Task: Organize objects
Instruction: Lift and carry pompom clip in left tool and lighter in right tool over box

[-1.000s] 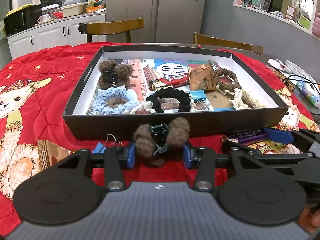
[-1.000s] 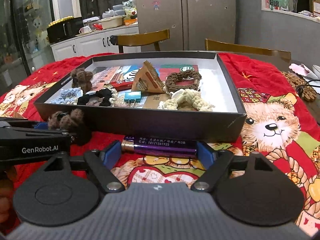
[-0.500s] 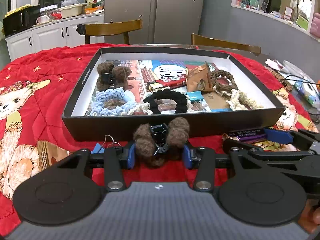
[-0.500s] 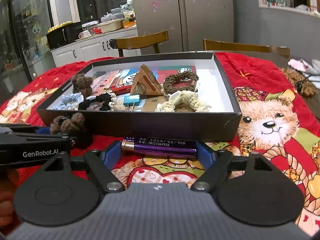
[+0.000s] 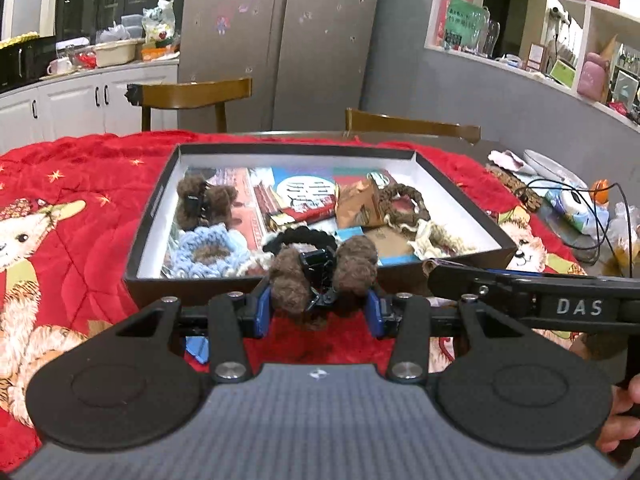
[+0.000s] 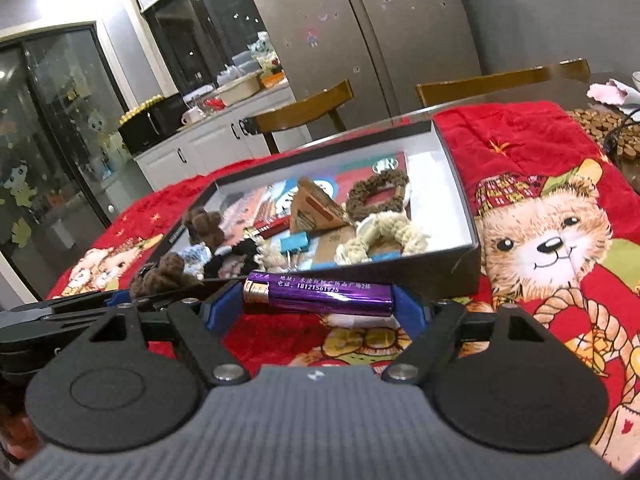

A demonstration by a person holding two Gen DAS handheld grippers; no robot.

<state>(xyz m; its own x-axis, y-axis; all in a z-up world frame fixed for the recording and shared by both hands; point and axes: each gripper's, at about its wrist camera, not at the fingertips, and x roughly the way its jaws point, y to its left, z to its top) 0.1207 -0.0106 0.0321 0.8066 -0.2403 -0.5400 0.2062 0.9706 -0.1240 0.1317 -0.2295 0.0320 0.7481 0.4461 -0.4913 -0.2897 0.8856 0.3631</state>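
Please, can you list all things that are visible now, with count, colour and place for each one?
box: 1, black outside and white inside, on the blanket
blanket: 1, red with bear pictures, covers the table
fuzzy hair clip: 2, brown; one in the box, one in the left tool
lighter: 1, purple, in the right tool
crochet ring: 1, light blue, box near left
scrunchie: 1, black, box near middle
binder clip: 1, blue, in the box
chairs: 2, wooden, behind the table
left tool: 1, black, blue pads
right tool: 1, black, blue pads
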